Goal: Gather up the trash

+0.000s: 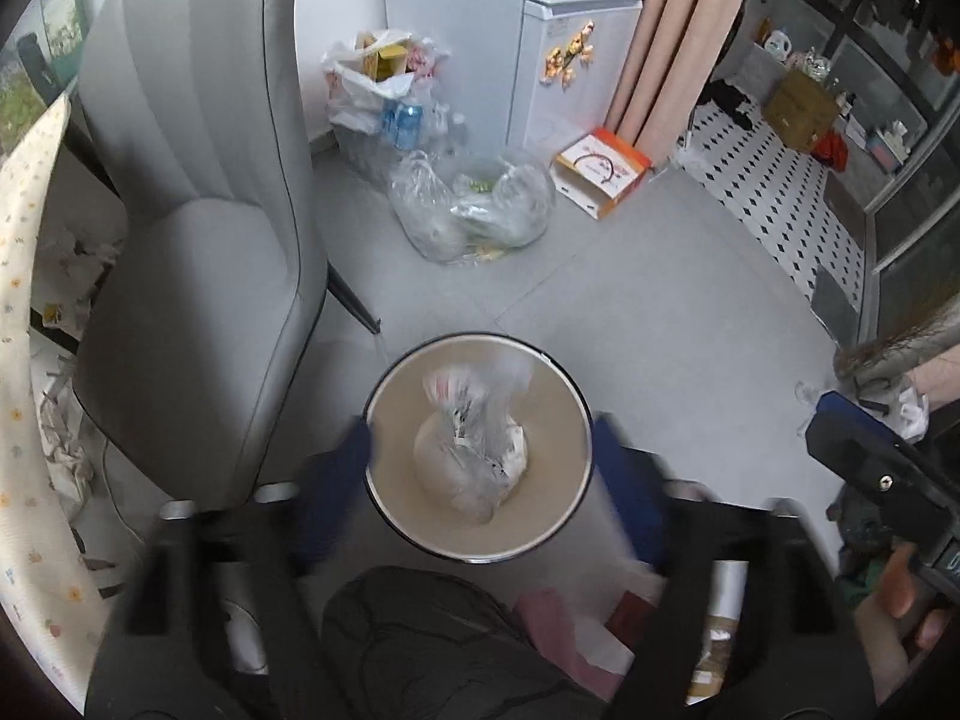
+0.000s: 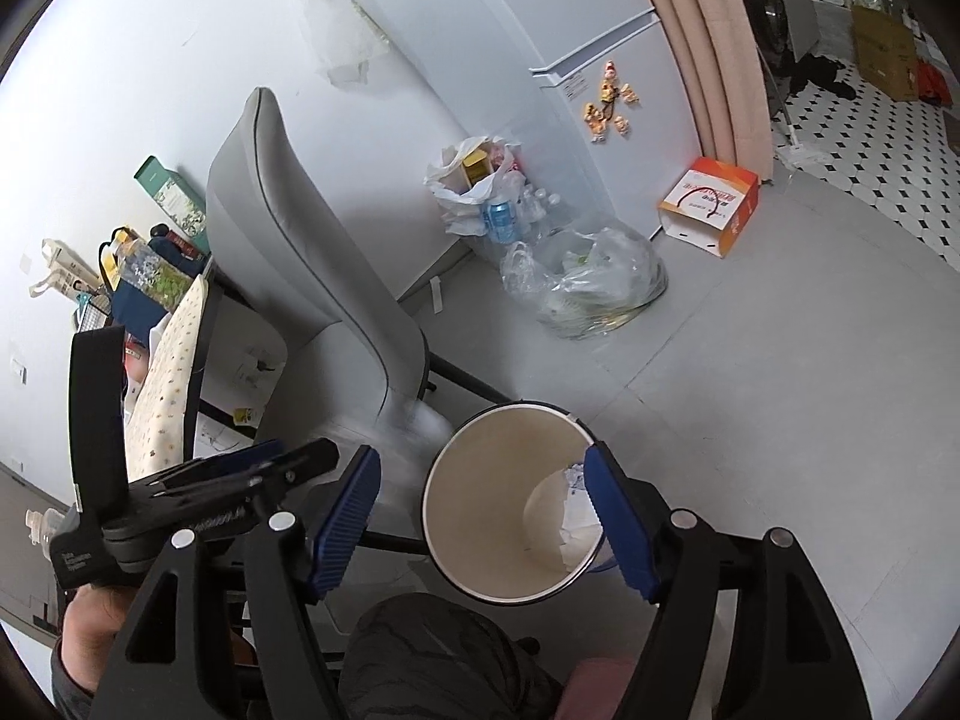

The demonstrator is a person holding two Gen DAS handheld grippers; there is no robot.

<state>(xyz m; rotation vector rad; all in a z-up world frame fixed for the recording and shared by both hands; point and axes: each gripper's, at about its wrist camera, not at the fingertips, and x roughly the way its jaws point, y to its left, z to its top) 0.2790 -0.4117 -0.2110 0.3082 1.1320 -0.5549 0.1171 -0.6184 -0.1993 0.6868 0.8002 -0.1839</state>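
A round trash bin (image 1: 384,420) with a cream inside stands on the grey floor below me. A knotted clear plastic bag of trash (image 1: 474,438) lies inside it, blurred. My left gripper (image 1: 480,480) is open above the bin, its blue fingers (image 1: 342,480) blurred on either side of the rim, holding nothing. In the right wrist view the bin (image 2: 480,480) is seen tilted, with crumpled white trash (image 2: 576,510) at its bottom. My right gripper (image 2: 486,528) is open and empty, its blue pads (image 2: 348,528) astride the bin. The right gripper also shows in the left wrist view (image 1: 864,450).
A grey chair (image 1: 198,210) stands left of the bin, next to a table with a floral cloth (image 1: 24,300). Clear trash bags (image 1: 474,204) and a white bag with cans (image 1: 384,90) lie by the fridge (image 1: 570,30). An orange-white box (image 1: 600,171) sits beside them.
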